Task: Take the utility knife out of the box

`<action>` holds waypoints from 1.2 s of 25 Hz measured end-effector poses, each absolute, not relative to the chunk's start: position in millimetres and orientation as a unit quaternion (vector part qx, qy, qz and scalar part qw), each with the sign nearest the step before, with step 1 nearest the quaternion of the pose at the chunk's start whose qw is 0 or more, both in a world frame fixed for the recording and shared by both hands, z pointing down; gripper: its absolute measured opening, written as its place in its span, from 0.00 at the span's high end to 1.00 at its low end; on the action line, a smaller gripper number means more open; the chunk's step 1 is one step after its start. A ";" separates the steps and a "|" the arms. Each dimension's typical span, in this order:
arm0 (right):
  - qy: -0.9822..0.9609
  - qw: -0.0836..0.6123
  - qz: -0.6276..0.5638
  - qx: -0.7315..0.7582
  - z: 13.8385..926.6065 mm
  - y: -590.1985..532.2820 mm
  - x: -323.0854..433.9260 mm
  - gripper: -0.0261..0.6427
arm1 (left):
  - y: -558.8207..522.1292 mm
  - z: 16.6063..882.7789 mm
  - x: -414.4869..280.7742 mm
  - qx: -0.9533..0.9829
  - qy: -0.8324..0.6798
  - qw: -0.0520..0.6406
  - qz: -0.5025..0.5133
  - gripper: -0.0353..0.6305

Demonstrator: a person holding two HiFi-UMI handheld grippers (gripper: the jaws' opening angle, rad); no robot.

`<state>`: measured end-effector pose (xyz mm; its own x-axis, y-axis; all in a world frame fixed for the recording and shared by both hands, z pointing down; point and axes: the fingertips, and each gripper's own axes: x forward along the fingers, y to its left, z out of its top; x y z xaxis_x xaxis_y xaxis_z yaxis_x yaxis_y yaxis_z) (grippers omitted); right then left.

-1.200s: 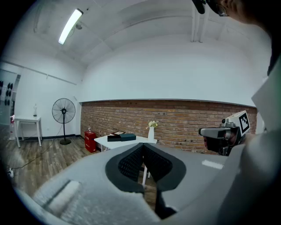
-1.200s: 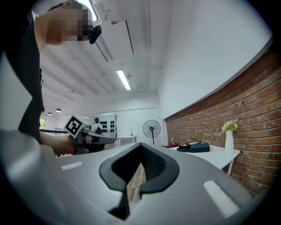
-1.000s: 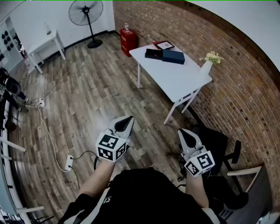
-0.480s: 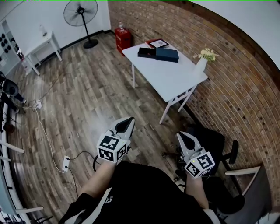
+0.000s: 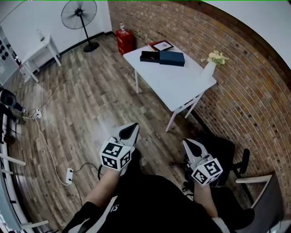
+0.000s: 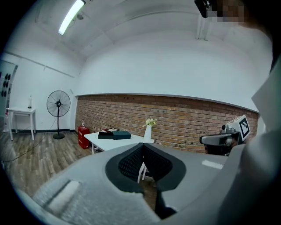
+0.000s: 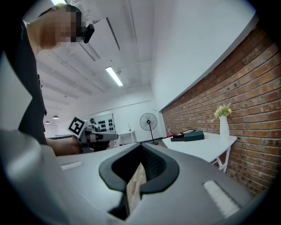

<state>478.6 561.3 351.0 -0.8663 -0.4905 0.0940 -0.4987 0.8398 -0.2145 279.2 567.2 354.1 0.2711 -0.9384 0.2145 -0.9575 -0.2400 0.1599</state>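
A black box (image 5: 149,56) and a dark teal box (image 5: 172,58) lie side by side at the far end of the white table (image 5: 175,84). No utility knife shows in any view. My left gripper (image 5: 134,126) and right gripper (image 5: 186,142) are held in front of my body, well short of the table, both shut and empty. In the left gripper view the boxes (image 6: 114,135) lie far ahead beyond my shut left gripper (image 6: 142,146). In the right gripper view the teal box (image 7: 192,136) is distant, to the right of my shut right gripper (image 7: 141,148).
A white vase with flowers (image 5: 210,67) and a red-framed picture (image 5: 160,45) stand on the table. A red cabinet (image 5: 123,41), a standing fan (image 5: 81,13) and a small white side table (image 5: 38,51) are farther back. A black chair (image 5: 227,157) sits by the brick wall at the right. Cables and power strips (image 5: 69,174) cross the wood floor at the left.
The table, fan and red cabinet have slid left and slightly nearer in the head view as I walk. Both grippers keep their place before me, still shut.
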 end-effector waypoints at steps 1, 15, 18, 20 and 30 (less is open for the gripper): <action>-0.958 0.020 0.118 0.261 352.9 553.1 474.3 0.96 | 557.5 355.7 275.1 0.789 -0.600 0.130 0.036 0.94; -0.957 0.042 0.130 0.256 356.2 405.0 331.0 0.96 | 405.6 351.3 143.1 0.794 -0.593 0.130 0.038 0.94; -0.960 0.053 0.130 0.244 360.2 386.8 298.2 0.96 | 388.7 356.0 112.4 0.789 -0.599 0.136 0.036 0.94; -0.960 0.056 0.131 0.241 361.5 374.9 280.0 0.96 | 379.7 359.0 92.6 0.785 -0.603 0.140 0.033 0.94; -0.962 0.057 0.133 0.231 362.1 318.0 206.0 0.96 | 343.1 366.7 25.3 0.777 -0.609 0.154 0.037 0.94</action>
